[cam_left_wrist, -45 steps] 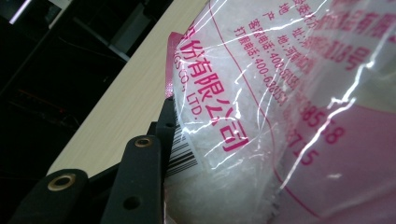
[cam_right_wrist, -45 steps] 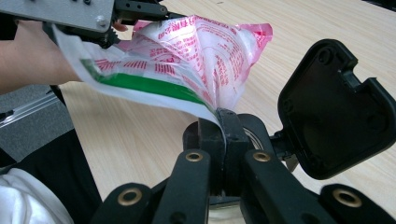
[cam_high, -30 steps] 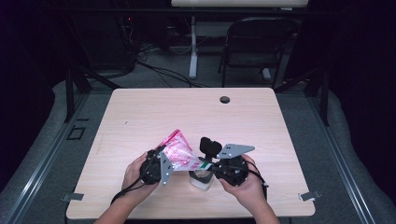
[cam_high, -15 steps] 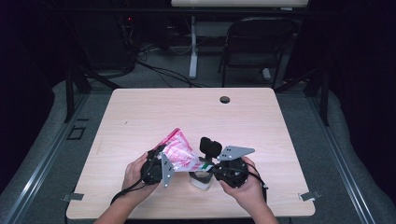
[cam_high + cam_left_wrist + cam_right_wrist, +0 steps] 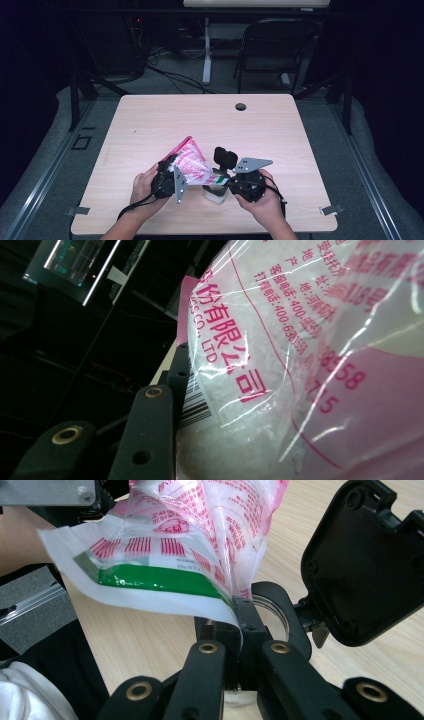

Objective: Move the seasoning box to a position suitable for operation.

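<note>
Tabletop [image 5: 150, 125] mostly bare, small hole [image 5: 240, 106] near far edge. Pink-printed bag [image 5: 192, 162] held above near edge between both grippers, hiding most of a clear jar [image 5: 215, 192] beneath. Left gripper [image 5: 172, 170] clamps the bag's body; one jaw hidden behind it. Right gripper [image 5: 239, 625] pressed together, pinching the bag's corner. Black lid [image 5: 365, 560] beside.

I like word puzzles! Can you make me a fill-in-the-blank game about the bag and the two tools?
1. The bag has pink print and a ____ stripe near its edge.
2. The right tool pinches the bag's ____.
3. Under the bag, a clear ____ stands on the table.
4. The left tool holds the bag from the ____ side in the high view.

Missing words: green; edge; jar; left
</note>
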`<state>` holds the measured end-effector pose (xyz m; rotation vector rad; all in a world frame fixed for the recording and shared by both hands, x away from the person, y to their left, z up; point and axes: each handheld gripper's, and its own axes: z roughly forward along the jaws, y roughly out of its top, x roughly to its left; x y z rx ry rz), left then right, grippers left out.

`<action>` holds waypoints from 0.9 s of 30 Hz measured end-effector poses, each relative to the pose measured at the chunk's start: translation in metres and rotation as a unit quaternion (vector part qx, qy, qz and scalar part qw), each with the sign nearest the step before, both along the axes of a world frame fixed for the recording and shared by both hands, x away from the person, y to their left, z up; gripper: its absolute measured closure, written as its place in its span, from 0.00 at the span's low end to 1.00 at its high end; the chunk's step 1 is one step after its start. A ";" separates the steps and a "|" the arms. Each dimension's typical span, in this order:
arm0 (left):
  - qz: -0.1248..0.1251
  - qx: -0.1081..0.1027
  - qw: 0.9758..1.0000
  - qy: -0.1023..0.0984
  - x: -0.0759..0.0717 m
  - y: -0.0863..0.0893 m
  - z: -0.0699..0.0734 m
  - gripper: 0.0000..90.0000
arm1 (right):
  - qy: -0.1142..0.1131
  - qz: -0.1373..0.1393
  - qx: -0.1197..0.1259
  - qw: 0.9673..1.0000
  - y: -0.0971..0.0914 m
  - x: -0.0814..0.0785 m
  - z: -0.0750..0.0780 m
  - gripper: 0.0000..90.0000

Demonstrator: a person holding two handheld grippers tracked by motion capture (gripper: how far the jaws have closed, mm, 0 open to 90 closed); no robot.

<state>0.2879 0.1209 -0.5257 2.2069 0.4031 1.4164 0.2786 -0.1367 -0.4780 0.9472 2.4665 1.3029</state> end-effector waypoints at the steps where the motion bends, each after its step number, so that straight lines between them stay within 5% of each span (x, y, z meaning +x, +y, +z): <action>1: -0.001 0.001 1.000 -0.001 0.000 0.000 0.000 0.72 | 0.003 0.001 0.002 1.000 -0.001 0.000 -0.001 1.00; 27: -0.004 0.008 1.000 -0.025 -0.006 -0.004 0.003 0.72 | 0.018 -0.006 0.002 1.000 -0.005 0.002 -0.012 1.00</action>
